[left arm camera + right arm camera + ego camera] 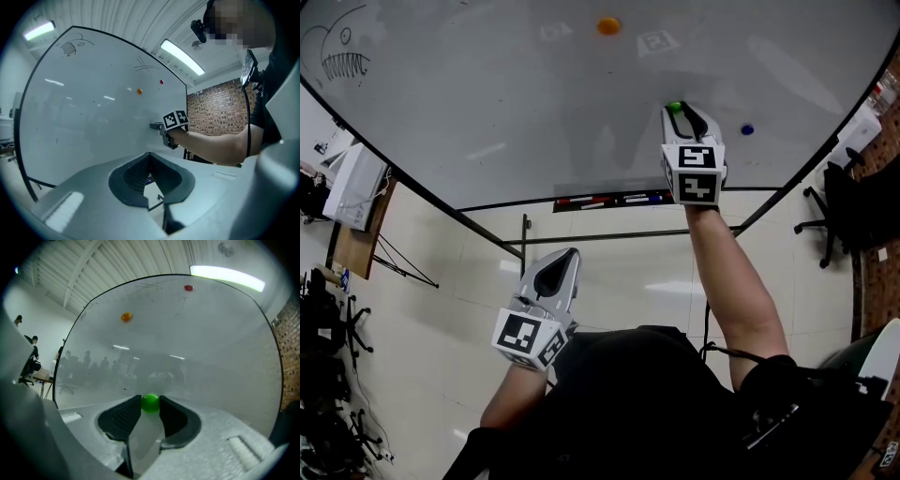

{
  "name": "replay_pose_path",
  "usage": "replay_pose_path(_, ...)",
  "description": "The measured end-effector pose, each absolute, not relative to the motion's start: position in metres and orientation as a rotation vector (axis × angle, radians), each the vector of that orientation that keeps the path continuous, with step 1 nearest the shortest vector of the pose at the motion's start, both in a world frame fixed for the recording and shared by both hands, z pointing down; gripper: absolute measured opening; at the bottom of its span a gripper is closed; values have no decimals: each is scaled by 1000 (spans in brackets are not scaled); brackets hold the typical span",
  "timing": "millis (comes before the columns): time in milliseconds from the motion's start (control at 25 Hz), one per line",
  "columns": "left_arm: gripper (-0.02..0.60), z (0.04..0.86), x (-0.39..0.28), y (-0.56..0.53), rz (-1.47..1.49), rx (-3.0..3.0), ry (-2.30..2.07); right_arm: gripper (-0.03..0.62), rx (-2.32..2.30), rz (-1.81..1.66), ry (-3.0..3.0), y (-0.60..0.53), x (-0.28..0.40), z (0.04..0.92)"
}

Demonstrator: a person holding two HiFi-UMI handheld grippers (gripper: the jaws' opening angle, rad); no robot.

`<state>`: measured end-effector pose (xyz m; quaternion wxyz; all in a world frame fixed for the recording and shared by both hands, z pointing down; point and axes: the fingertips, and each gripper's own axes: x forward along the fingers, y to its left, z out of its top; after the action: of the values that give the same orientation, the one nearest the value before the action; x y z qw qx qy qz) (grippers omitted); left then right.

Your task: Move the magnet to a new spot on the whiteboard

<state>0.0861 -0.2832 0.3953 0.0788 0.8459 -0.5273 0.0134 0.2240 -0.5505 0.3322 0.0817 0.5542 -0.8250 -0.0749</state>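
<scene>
Right claw (150, 401) clamps green magnet (150, 404) between its tips.

Pale tiled floor (441, 309), brick wall (211, 112), ceiling strip lights (183, 57)

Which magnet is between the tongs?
The green magnet, pinched in the right tongs; the orange magnet and red magnet sit higher on the whiteboard, untouched.

Three views of one large glossy white whiteboard (534, 103) — one high, two gripper-borne.
The head view looks steeply down from overhead; the left gripper view stands back, facing the board and the right gripper (154, 125); the right gripper view sits close against it, behind a small round green magnet (150, 403). All share the round orange magnet (608, 25).
</scene>
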Motion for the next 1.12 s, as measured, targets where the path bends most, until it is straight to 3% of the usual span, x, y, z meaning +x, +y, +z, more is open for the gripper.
replay_pose_path(880,17,395,94,-285,21,2529,-1549,110,1564,-226,-2512,-521,234,341)
replay_pose_path(960,17,395,97,-283,9,2531,-1544,13,1490,-184,-2582,-503,236,344)
replay_pose_path(1120,17,398,101,-282,10,2527,-1536,0,1285,-23,-2748,-453,240,352)
